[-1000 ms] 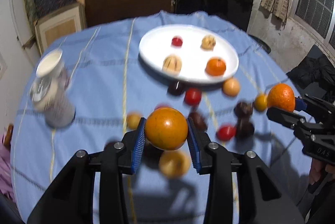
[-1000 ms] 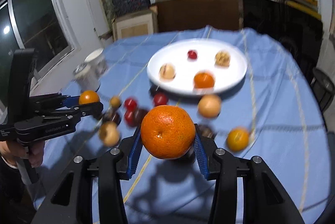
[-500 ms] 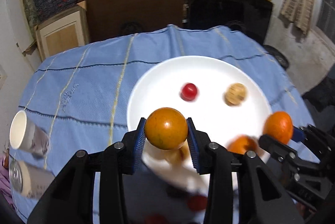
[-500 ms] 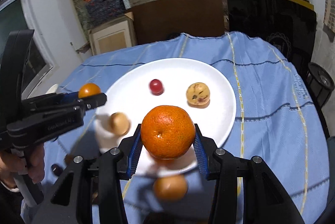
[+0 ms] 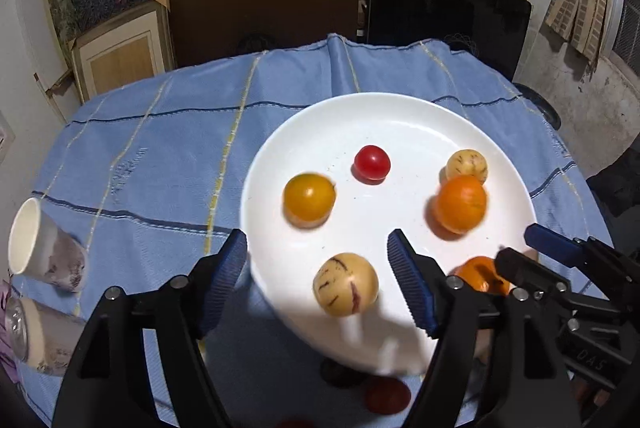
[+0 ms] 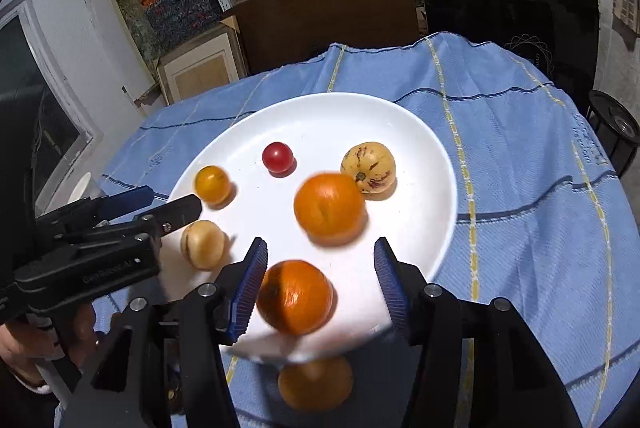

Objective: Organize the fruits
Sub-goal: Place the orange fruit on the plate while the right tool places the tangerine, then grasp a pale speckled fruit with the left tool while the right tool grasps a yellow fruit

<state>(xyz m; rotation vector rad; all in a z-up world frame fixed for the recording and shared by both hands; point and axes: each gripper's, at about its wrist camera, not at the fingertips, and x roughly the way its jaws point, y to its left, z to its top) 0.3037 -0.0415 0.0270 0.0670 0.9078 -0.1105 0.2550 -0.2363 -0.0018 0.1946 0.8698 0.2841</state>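
Observation:
My left gripper (image 5: 320, 276) hangs over the near side of the white plate (image 5: 400, 132), its jaws opening with nothing pressed between them. The yellow-orange fruit (image 5: 308, 200) lies blurred on the plate ahead of it. My right gripper (image 6: 322, 284) is opening too, and its tangerine (image 6: 330, 208) sits blurred on the plate (image 6: 320, 120) beyond the fingers. A second orange (image 6: 294, 296) lies on the plate under the open right jaws, not gripped. A red tomato (image 5: 372, 164) and two pale striped fruits (image 5: 346, 284) (image 5: 468, 166) also rest on the plate.
Two paper cups (image 5: 44, 252) lie at the left of the blue tablecloth (image 5: 160, 156). A red tomato (image 5: 386, 394) and a dark fruit (image 5: 340, 372) sit on the cloth below the plate, with an orange fruit (image 6: 316, 384) nearby. A person's hand (image 6: 24, 340) holds the left gripper.
Both grippers travelled forward from the loose fruit to above the plate, then opened. The yellow-orange fruit and the tangerine left the jaws and now lie on the plate.

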